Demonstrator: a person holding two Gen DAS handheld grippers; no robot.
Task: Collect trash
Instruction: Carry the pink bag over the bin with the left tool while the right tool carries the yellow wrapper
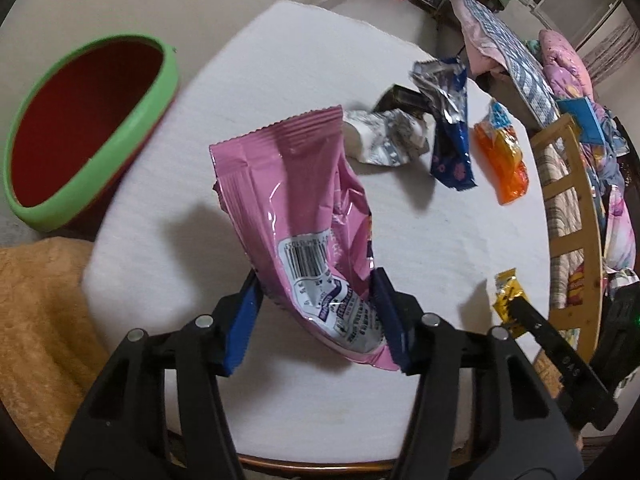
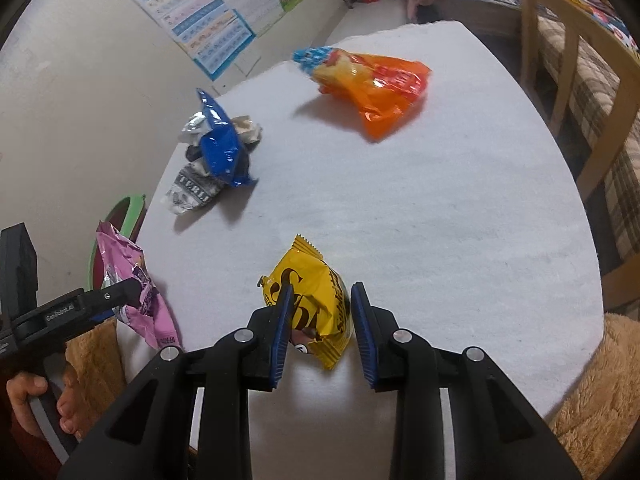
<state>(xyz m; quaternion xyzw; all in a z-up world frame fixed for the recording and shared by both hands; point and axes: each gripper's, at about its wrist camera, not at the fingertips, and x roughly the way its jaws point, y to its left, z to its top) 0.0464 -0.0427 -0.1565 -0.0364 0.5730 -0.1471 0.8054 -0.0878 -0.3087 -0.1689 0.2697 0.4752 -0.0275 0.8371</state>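
Currently left gripper (image 1: 318, 312) jaws pinch the pink wrapper (image 1: 304, 216), held above the counter (image 1: 248, 100), green-rimmed bin (image 1: 84, 128) off left. Right view: right gripper (image 2: 320, 312) jaws spread around the yellow wrapper (image 2: 316, 304) lying on the counter.

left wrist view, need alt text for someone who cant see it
The left gripper holds a pink snack wrapper lifted above a white round table, with a green-rimmed red bin off the table's left edge. Farther back on the table lie a crumpled silver wrapper, a blue wrapper and an orange wrapper.
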